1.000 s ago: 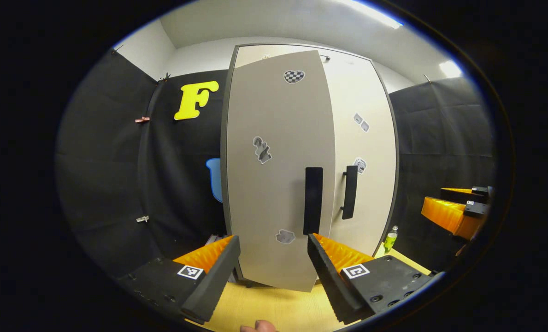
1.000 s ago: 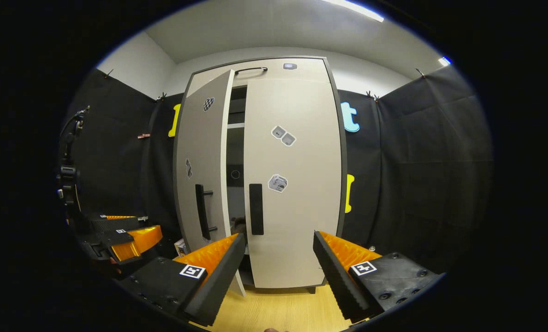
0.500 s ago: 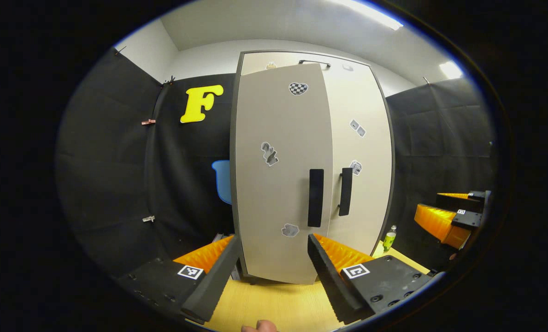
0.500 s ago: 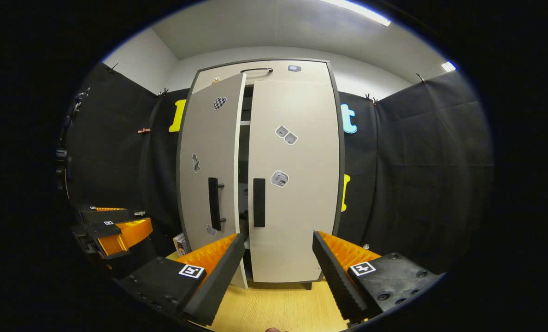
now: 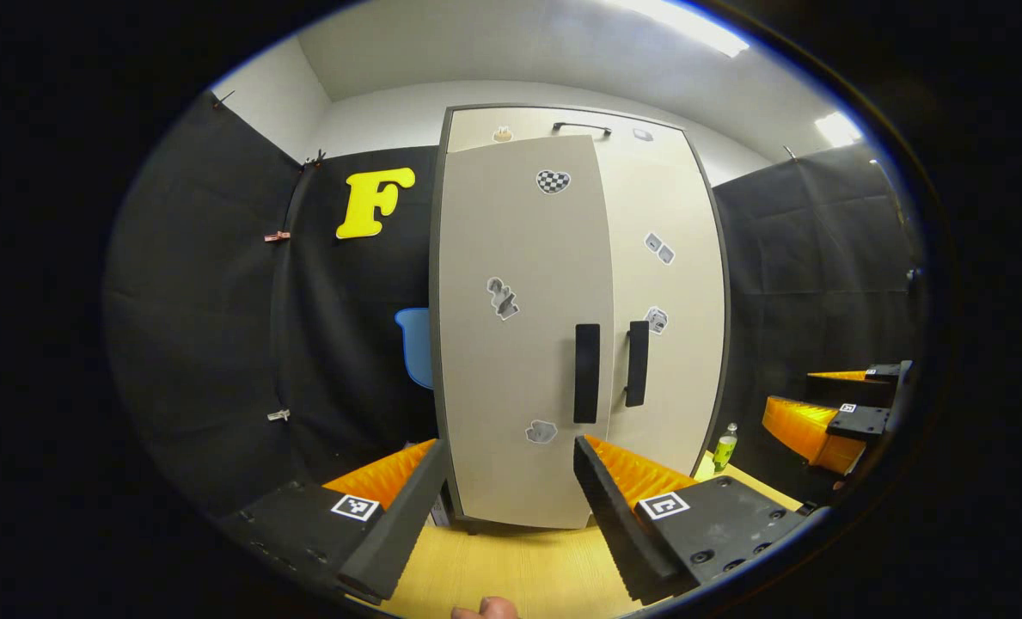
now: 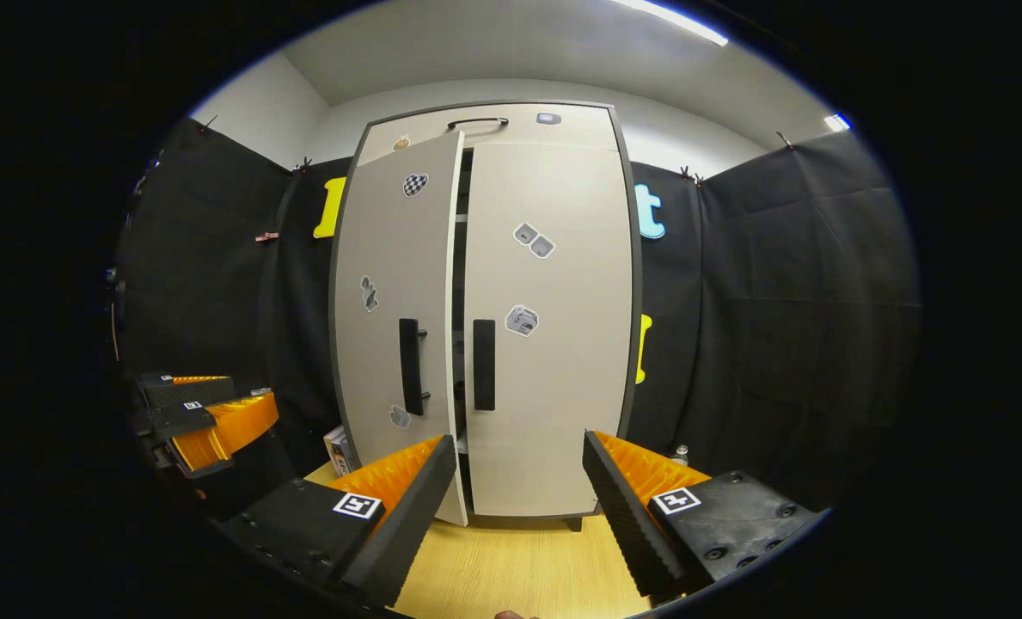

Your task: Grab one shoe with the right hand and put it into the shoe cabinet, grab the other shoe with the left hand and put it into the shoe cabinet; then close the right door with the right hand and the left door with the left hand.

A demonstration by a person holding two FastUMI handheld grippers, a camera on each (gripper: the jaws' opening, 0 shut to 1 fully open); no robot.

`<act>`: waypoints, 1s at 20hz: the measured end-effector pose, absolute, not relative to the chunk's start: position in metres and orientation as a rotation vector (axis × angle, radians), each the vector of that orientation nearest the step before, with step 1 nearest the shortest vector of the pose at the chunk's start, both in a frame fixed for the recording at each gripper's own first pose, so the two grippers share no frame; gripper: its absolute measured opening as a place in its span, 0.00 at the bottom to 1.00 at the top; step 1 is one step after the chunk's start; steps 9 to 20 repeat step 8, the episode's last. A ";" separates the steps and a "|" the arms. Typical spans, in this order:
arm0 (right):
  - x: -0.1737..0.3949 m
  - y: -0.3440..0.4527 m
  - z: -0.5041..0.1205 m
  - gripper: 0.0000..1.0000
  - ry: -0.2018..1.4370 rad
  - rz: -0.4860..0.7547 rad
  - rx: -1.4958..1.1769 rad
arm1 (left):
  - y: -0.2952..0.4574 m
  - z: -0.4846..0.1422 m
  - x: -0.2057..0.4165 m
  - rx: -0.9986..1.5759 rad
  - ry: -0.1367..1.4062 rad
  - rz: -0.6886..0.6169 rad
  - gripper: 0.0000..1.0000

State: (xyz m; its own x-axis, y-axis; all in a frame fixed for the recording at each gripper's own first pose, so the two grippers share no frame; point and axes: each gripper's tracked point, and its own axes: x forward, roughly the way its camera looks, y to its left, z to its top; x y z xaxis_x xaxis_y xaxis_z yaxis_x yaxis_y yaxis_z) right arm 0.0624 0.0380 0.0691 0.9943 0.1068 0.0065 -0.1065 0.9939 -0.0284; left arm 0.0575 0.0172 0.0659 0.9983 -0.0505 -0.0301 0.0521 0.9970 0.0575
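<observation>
Beige shoe cabinet (image 6: pixel 485 318): right door (image 6: pixel 549 327) closed, left door (image 6: pixel 394 318) slightly ajar, needing a final push. Both grippers, left (image 5: pixel 502 516) and right (image 6: pixel 519 516), hold fingers wide, empty.

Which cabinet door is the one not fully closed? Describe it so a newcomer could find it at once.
Start at the tall pale shoe cabinet against the black booth wall. The left door stands slightly ajar, a dark gap beside it, while the right door sits flush. It alone carries a checkered heart sticker near its top.
</observation>
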 end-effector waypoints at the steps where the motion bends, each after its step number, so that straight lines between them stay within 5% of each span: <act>1: 0.062 0.038 0.069 0.98 -0.008 0.104 -0.030 | 0.017 0.065 0.058 0.060 0.028 -0.050 0.94; 20: 0.062 0.038 0.069 0.98 -0.010 0.100 -0.024 | 0.013 0.065 0.058 0.068 0.030 -0.045 0.94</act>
